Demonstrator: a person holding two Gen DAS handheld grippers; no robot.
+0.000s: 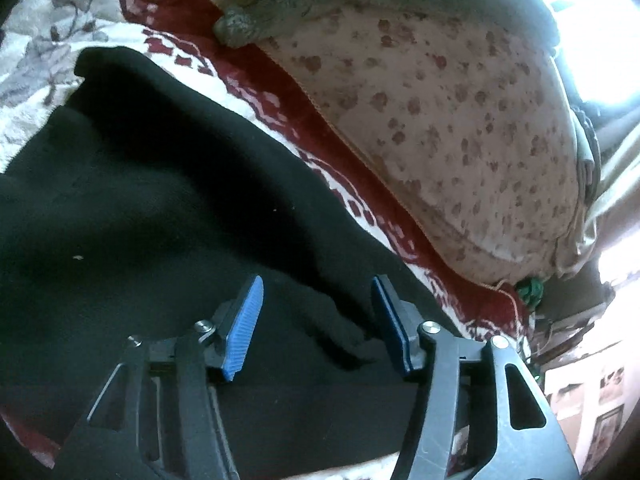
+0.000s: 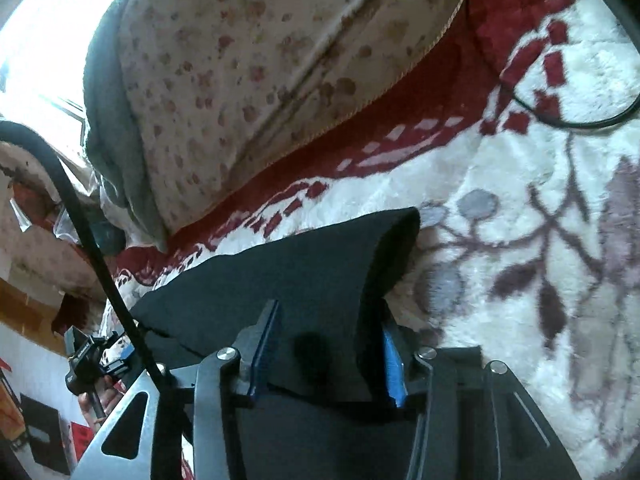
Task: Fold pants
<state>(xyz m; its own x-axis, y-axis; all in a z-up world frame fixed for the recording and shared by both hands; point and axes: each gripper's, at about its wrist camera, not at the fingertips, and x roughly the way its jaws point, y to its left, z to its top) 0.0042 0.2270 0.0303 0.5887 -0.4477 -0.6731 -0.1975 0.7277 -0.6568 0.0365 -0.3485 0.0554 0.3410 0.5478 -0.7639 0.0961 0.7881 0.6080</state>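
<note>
Black pants (image 1: pixel 168 200) lying on the floral blanket (image 2: pixel 520 200). Both my left gripper (image 1: pixel 316 320) and right gripper (image 2: pixel 328 344) gape, straddling cloth; I should pinch matching edges before lifting.

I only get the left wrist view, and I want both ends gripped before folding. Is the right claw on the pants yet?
Observer: Not gripping. The right claw is open, with the black pants fabric lying between its pads.
Operator: Anything loose near that end?
Observer: A black cable loops on the blanket beyond the pants, apart from them.
Operator: Is the pants edge flat there?
Observer: No, the edge rises into a curled fold just ahead of the claw.
</note>
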